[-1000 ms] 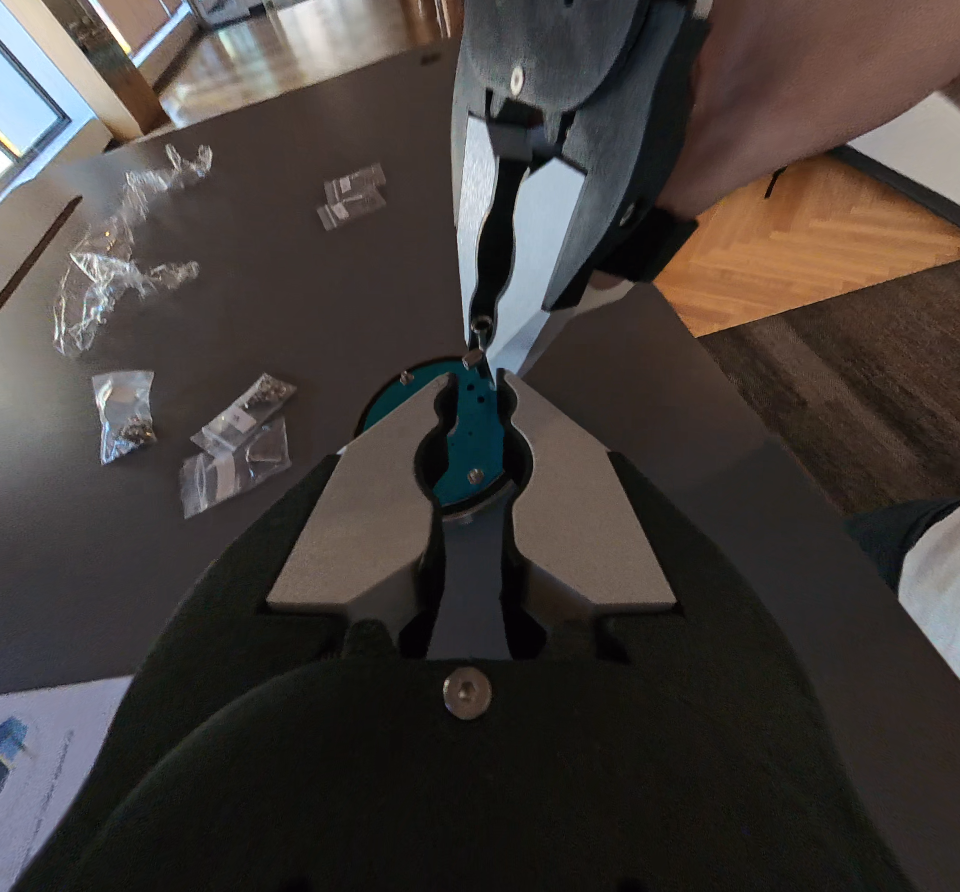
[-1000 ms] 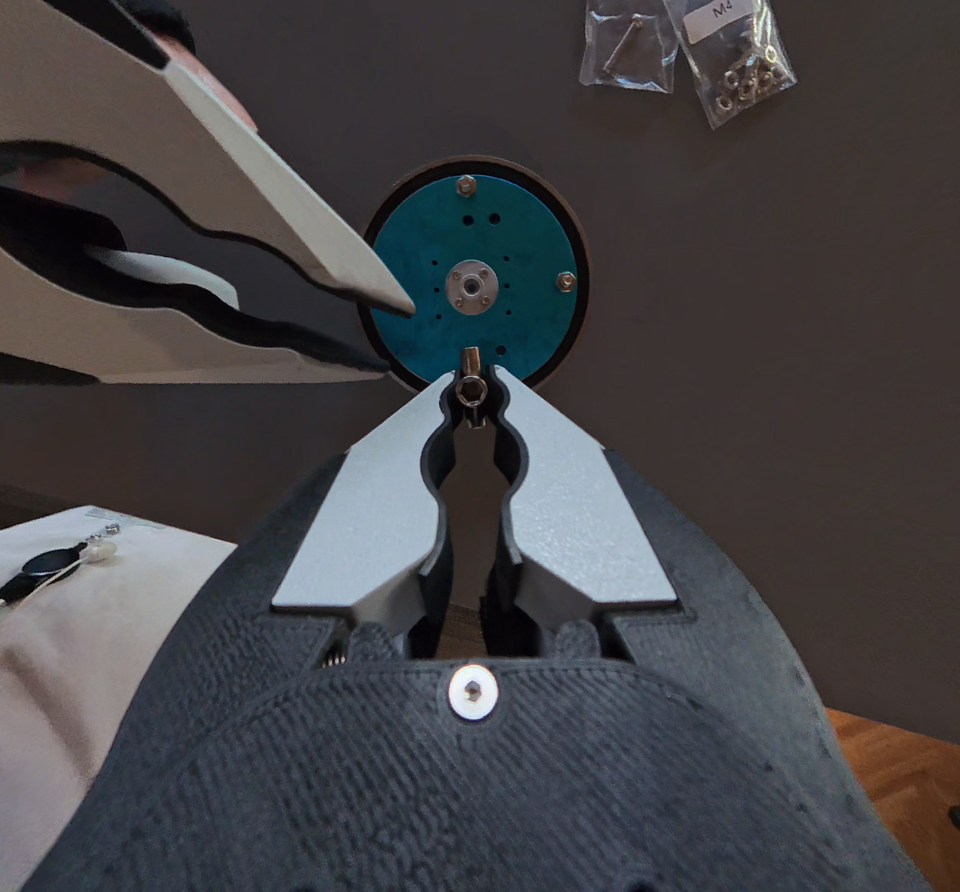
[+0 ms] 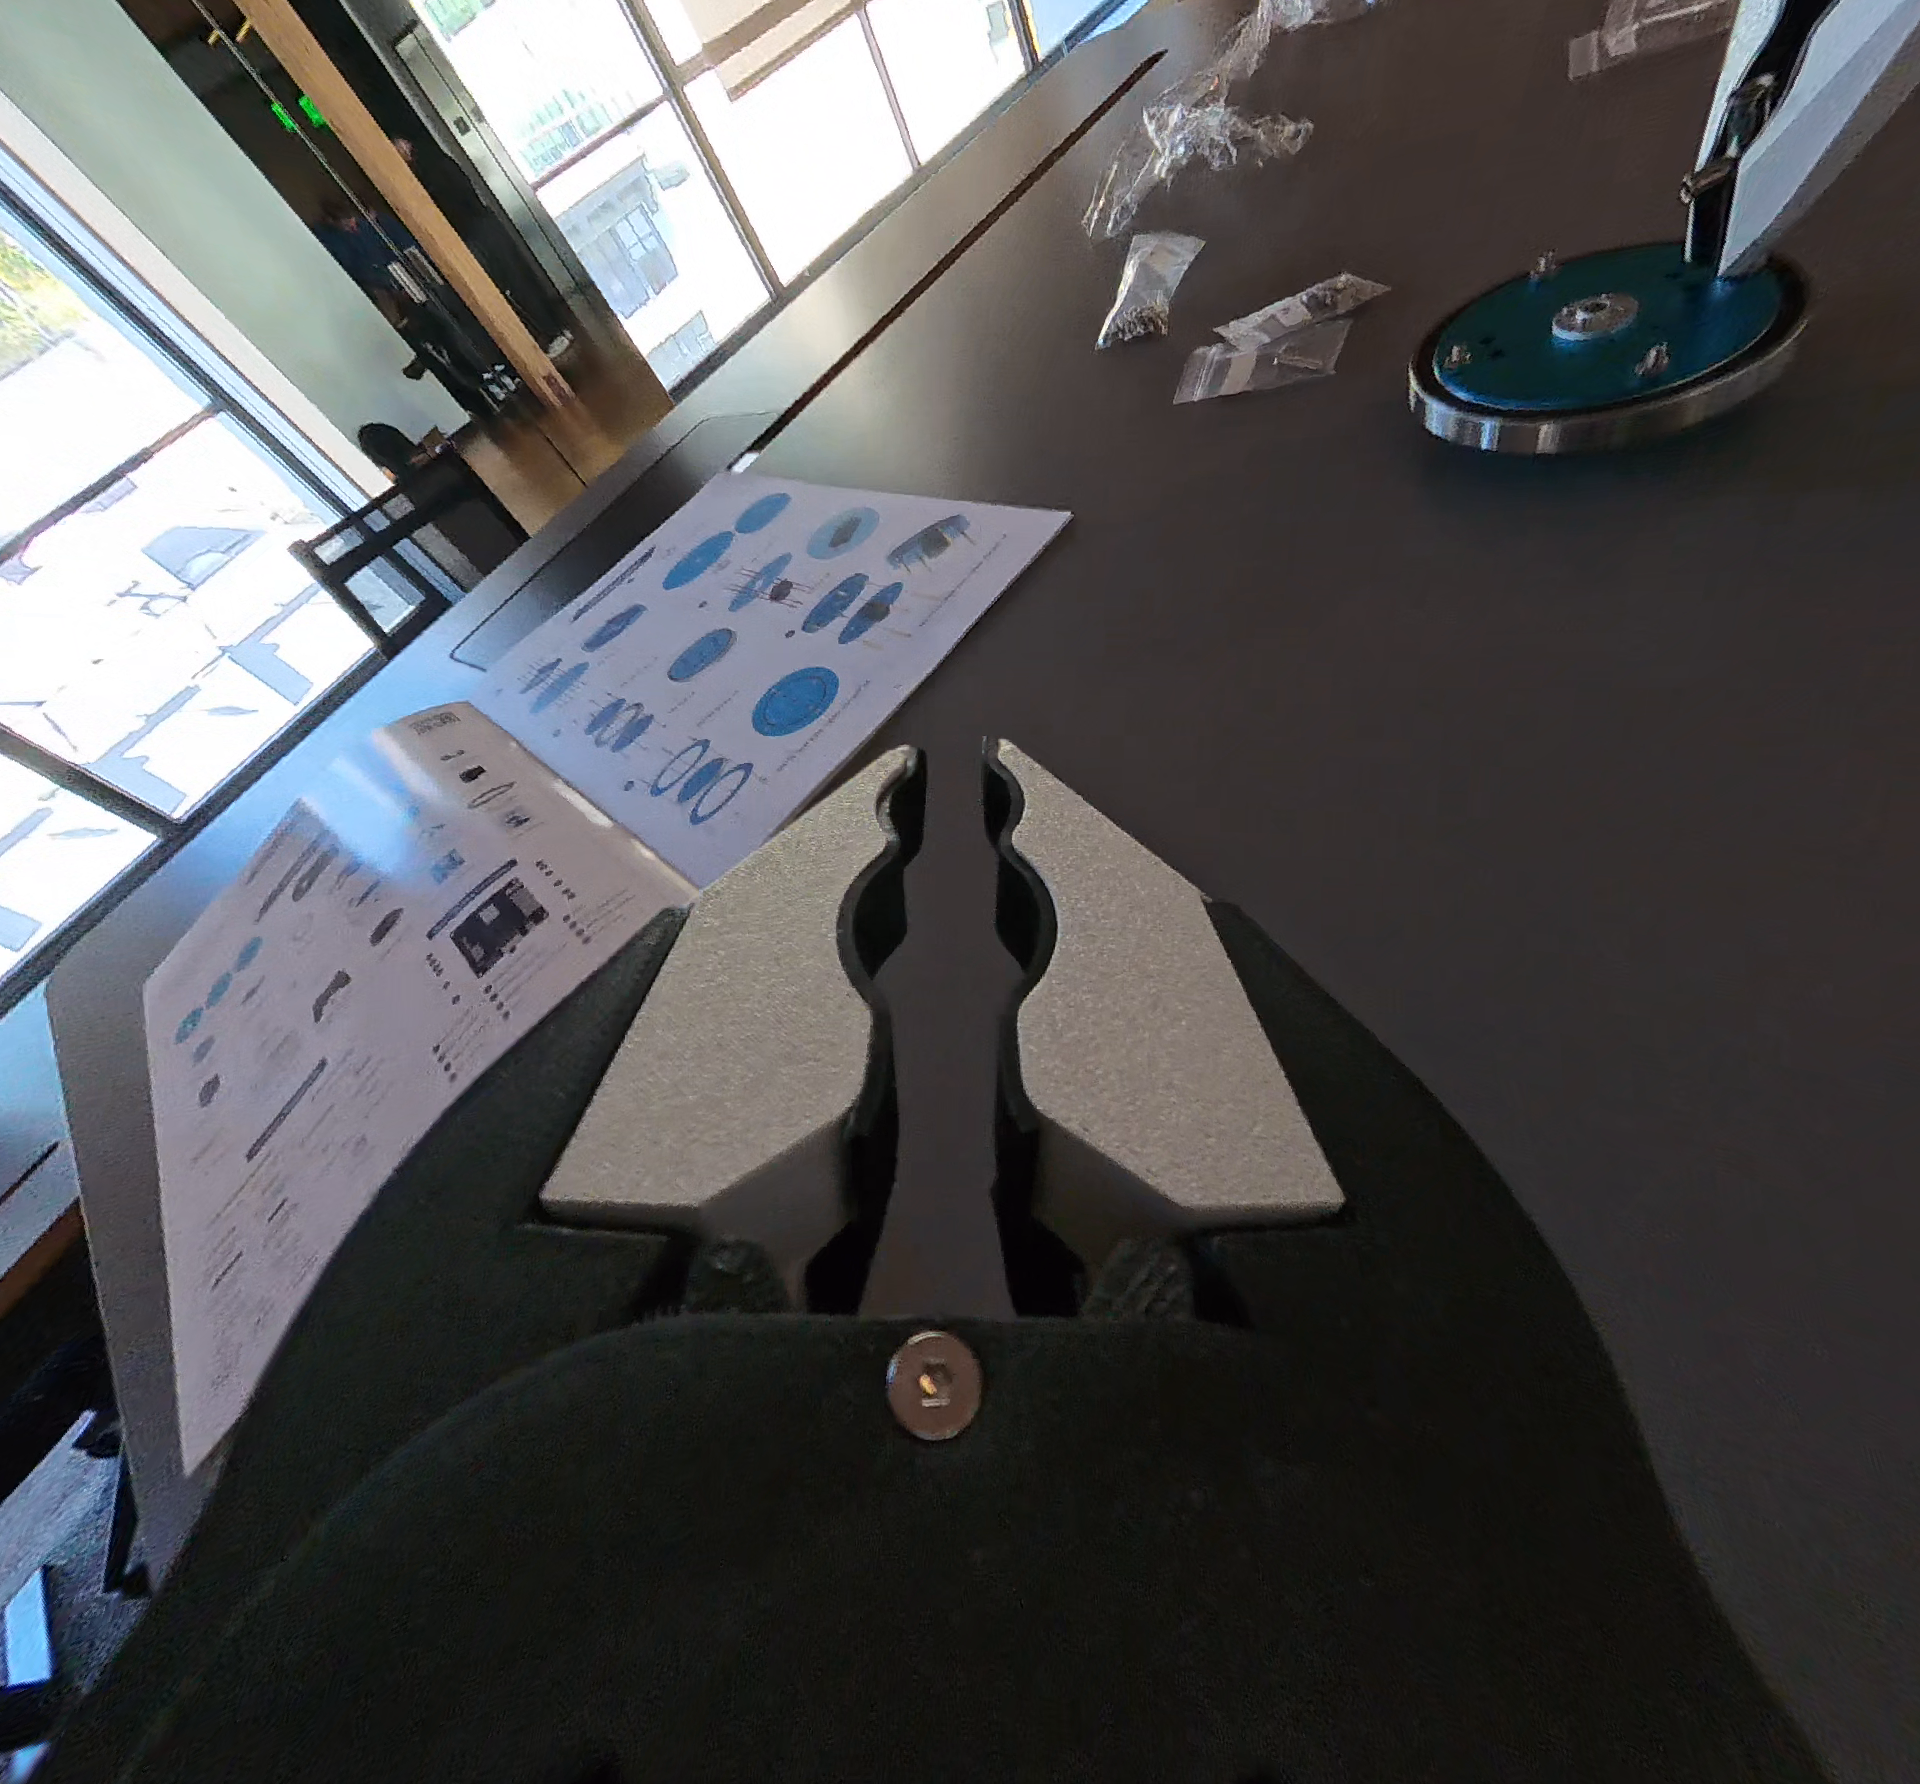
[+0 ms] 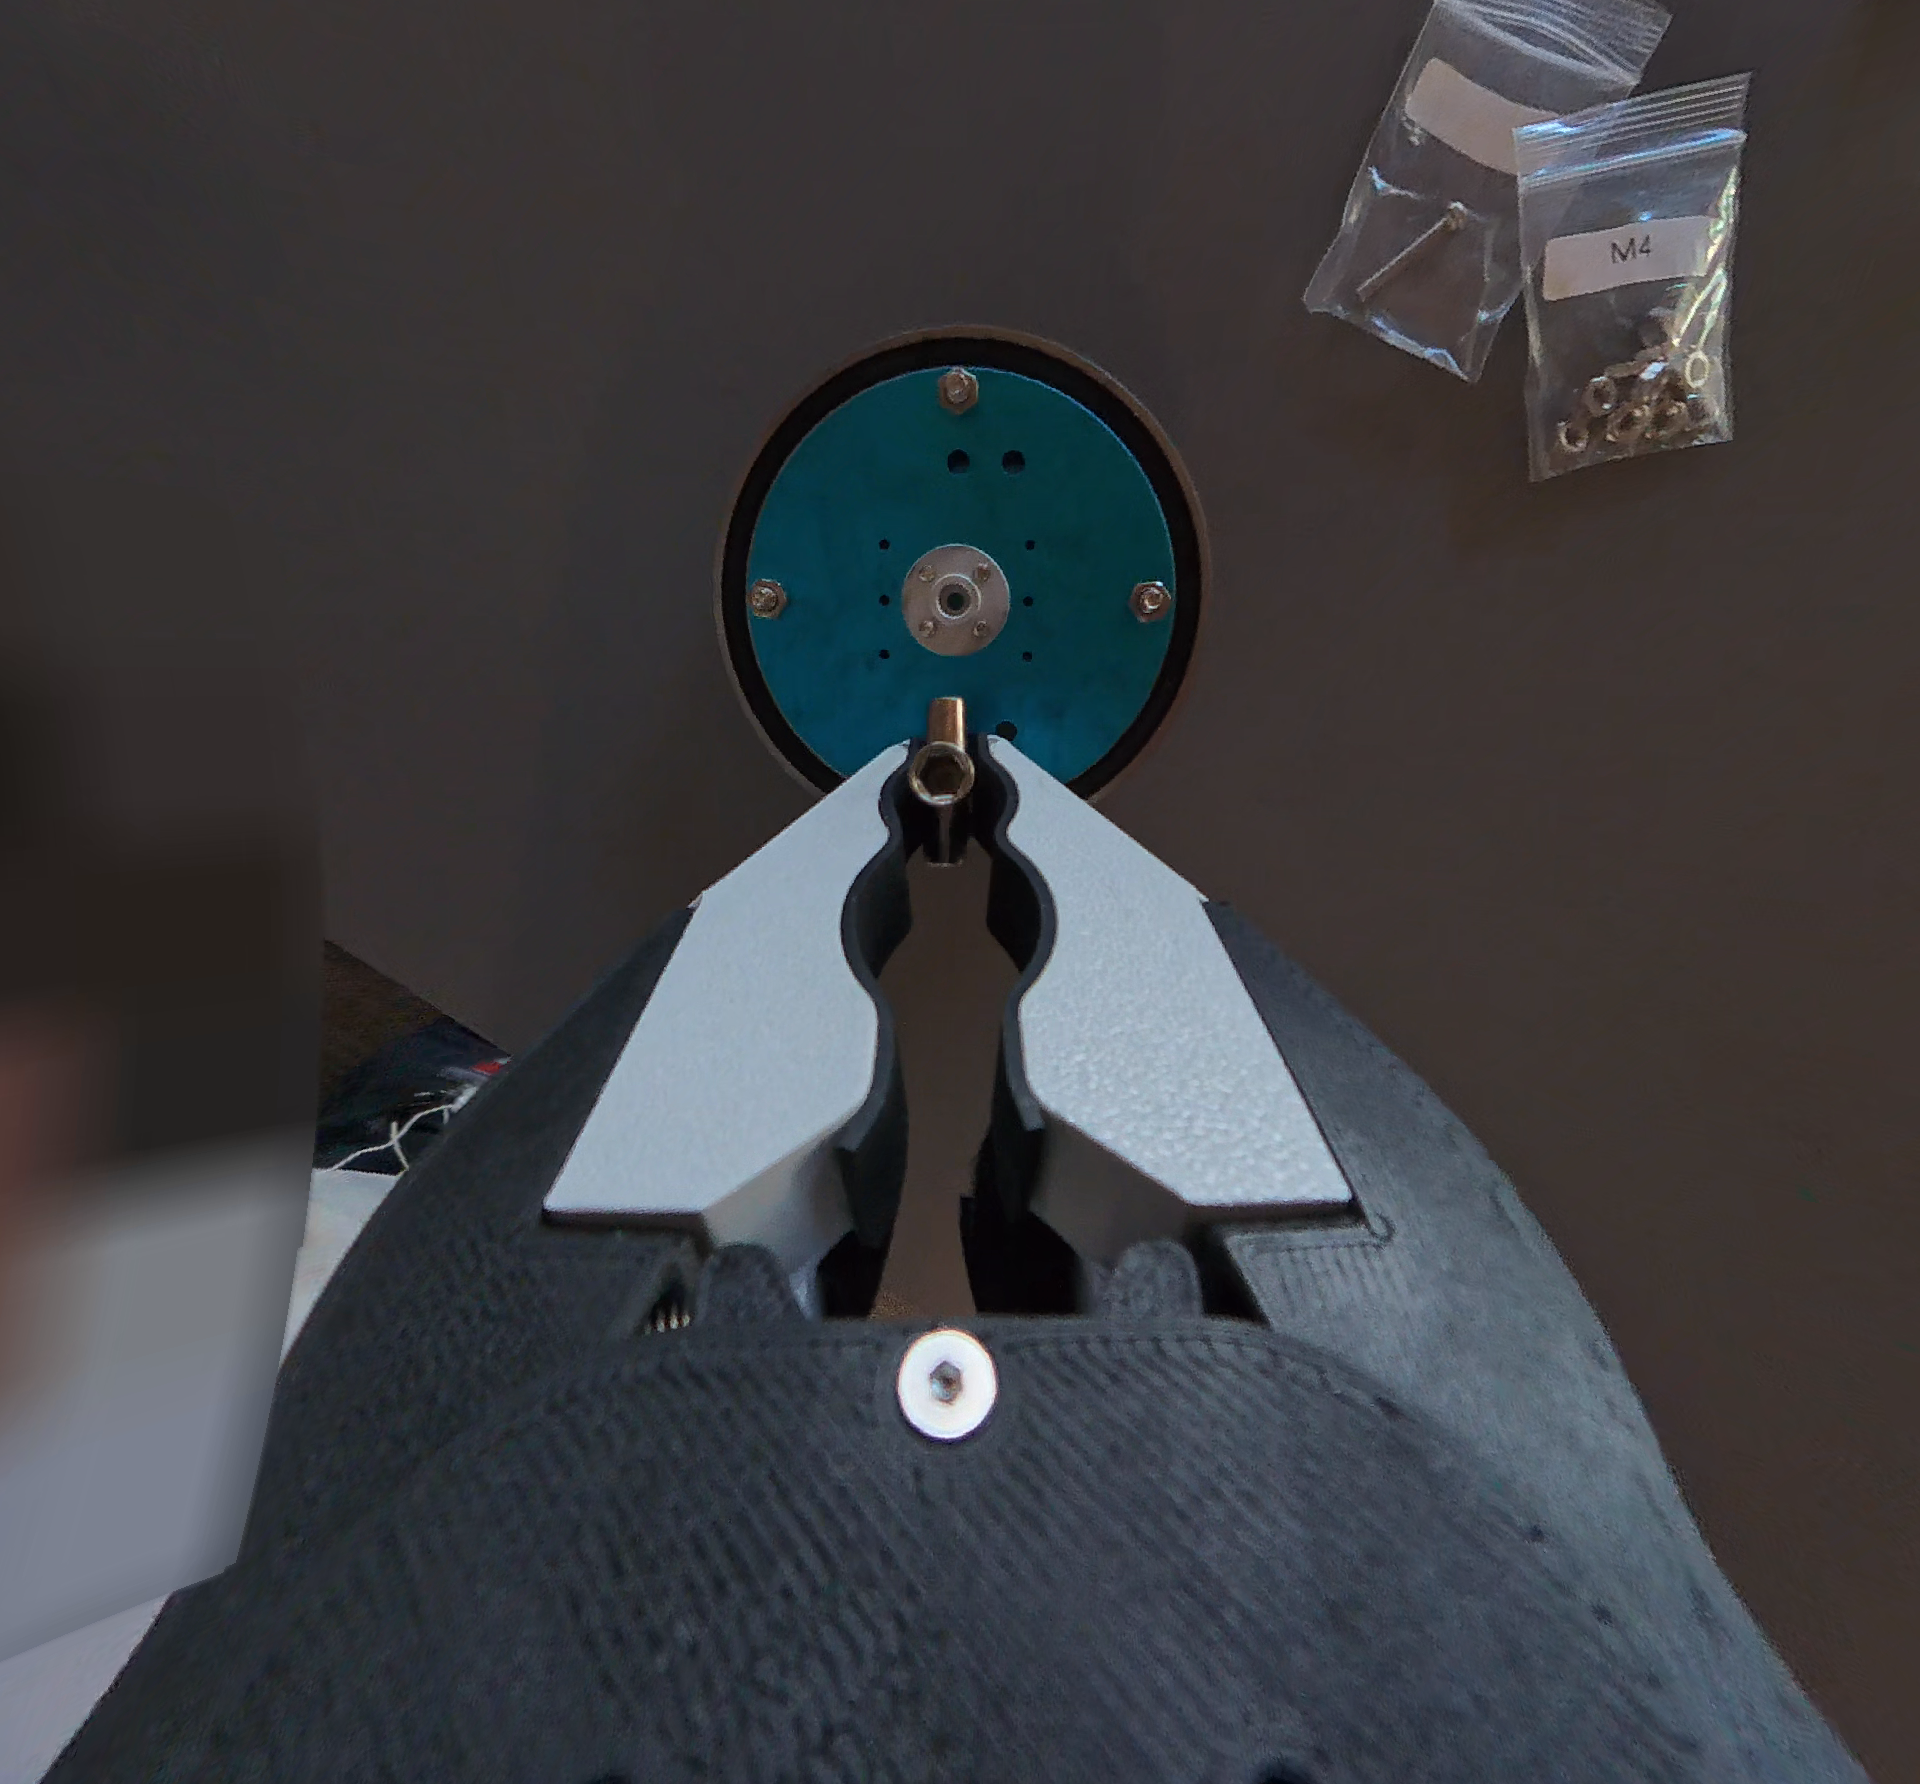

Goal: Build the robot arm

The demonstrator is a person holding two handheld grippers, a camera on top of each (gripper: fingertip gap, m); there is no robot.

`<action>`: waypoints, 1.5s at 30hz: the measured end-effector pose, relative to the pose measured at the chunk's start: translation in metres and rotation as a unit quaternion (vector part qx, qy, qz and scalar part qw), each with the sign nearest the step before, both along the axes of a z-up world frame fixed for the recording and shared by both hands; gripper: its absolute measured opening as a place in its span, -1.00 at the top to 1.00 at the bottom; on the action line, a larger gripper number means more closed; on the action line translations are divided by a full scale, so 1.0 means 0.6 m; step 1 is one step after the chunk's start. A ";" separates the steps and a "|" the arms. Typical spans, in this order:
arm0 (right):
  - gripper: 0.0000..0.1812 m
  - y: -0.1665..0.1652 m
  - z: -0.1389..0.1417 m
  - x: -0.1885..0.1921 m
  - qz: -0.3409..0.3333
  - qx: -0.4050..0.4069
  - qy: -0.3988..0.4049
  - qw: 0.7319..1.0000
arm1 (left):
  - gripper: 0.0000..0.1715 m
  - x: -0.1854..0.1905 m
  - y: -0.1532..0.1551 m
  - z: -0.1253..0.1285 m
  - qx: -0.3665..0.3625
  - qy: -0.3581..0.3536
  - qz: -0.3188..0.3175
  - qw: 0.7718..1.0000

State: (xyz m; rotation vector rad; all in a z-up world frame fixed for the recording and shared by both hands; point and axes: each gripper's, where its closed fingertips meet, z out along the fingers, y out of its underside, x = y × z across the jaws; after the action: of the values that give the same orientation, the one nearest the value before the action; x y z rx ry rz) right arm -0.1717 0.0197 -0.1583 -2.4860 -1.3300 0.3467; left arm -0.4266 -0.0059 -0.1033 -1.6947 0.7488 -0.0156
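Since a second ago the left gripper (image 3: 951, 768) has pulled away from the teal disc (image 3: 1605, 326): earlier its fingers straddled the disc's edge, and now they hang over bare dark table (image 3: 1403, 799), slightly parted with nothing between them, the disc well off to the upper right. The right gripper (image 4: 948, 760) has kept its place at the disc's near edge.

Only the left wrist view shows the two printed instruction sheets (image 3: 790, 633) lying on the table to the left of that gripper, the windows behind them, crumpled clear plastic wrap (image 3: 1195, 134) farther back, and the disc's steel outer ring seen from the side. It also catches the right gripper from outside, coming down steeply onto the far side of the disc.

Only the right wrist view shows the disc (image 4: 961, 581) from above: a silver hub (image 4: 956, 599) at its centre and three nuts on studs near the rim. Here the right gripper's fingertips pinch a small metal standoff (image 4: 940, 778), its hex socket facing the camera and its tip resting at the disc's near rim. Two zip bags (image 4: 1538, 207) lie up to the right, one holding a long screw, the other a pile of nuts.
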 end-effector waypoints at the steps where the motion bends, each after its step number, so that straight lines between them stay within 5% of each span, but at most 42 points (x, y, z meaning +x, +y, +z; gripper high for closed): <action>1: 0.91 0.000 0.000 0.000 -0.002 -0.001 0.005 1.000 | 0.89 -0.008 0.001 -0.008 -0.005 0.009 0.003 1.000; 7: 0.91 0.000 -0.001 -0.001 -0.005 0.009 0.016 1.000 | 0.87 -0.050 0.017 -0.040 -0.026 0.096 0.052 0.994; 12: 0.91 0.000 -0.002 -0.002 0.002 0.021 0.034 0.999 | 0.85 -0.051 0.022 -0.063 -0.062 0.091 0.055 0.992; 24: 0.91 0.004 -0.003 -0.009 -0.002 0.046 0.037 0.998 | 0.86 -0.071 0.023 -0.043 -0.051 0.077 0.080 0.993; 45: 0.92 0.004 0.007 -0.014 0.035 0.143 0.233 0.961 | 0.90 -0.083 0.026 -0.049 -0.052 0.100 0.100 0.989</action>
State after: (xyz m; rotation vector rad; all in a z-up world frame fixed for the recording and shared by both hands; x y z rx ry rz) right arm -0.1800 0.0221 -0.1544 -1.9646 -1.1740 0.6577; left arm -0.4764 0.0095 -0.1329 -1.8846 0.7325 0.2625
